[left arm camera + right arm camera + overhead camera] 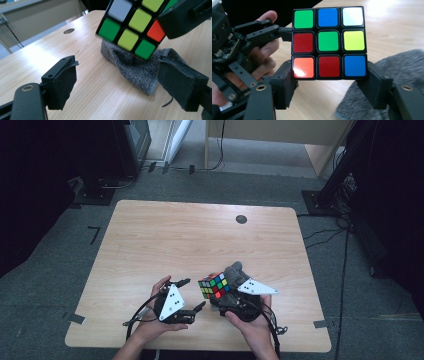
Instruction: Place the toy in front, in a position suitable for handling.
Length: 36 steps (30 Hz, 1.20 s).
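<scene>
Black padded jaws of the right gripper (329, 82) rise at the bottom of the right gripper view, clamped on the lower edge of a puzzle cube (328, 42), one pad against each side of its bottom row. The face turned to that camera reads green, blue, white along the top, red, green, yellow across the middle, and orange, red, blue at the bottom. No brand, label or writing can be read on the cube, the grippers or the table.

From the high view the cube (214, 286) sits near the front edge of the wooden table (165, 235), held up off the surface, with a grey cloth (235, 271) bunched just behind and beside it. The left gripper view shows the cloth (135, 67) lying on the wood under the raised cube (132, 27).

The left gripper (192, 295) is just beside the cube on its left, held in the person's left hand (155, 322). Its jaws stand wide apart with nothing between the pads, and the fabric on them looks frayed at the edges. The person's right hand (252, 327) carries the other gripper (220, 297).

A small dark round disc (241, 219) is set into the far part of the tabletop, well apart from everything else.
</scene>
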Each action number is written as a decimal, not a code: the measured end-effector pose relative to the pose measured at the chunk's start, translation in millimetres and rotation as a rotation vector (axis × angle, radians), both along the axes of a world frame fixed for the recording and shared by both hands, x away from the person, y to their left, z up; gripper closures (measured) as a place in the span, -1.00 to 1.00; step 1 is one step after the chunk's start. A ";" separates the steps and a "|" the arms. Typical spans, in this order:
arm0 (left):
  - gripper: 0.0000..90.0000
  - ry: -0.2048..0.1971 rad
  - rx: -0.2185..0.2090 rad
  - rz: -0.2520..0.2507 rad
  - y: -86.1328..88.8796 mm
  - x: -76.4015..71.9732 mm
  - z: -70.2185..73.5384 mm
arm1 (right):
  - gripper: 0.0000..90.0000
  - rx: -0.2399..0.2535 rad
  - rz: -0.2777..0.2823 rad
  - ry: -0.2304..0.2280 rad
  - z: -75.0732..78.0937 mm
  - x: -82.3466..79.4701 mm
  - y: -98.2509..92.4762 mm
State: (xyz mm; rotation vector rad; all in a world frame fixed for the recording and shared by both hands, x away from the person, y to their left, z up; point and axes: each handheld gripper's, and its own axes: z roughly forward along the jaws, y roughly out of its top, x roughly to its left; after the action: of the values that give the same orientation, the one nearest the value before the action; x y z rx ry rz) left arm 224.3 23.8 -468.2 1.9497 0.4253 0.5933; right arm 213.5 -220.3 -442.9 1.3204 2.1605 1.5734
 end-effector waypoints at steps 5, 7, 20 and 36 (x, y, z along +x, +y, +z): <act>-0.61 -0.052 0.040 -0.014 -5.3 -5.5 -1.6 | -0.23 0.017 0.039 0.073 -2.4 0.7 6.1; -0.60 -0.071 0.060 -0.023 -8.1 -7.5 -2.6 | -0.23 0.011 0.058 0.091 -3.3 0.3 9.1; -0.24 -0.125 0.100 0.006 -14.2 -11.9 -4.8 | -0.28 0.074 0.085 0.169 -6.6 7.3 3.7; -0.23 0.069 -0.035 0.062 6.3 9.6 -4.6 | -0.32 -0.215 -0.186 -0.089 -46.8 34.2 -26.0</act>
State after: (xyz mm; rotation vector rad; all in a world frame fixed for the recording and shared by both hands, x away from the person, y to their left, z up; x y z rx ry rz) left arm 233.9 30.0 -472.8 1.9336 0.5376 0.5557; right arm 247.7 -246.3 -489.7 1.3133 2.0221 1.2674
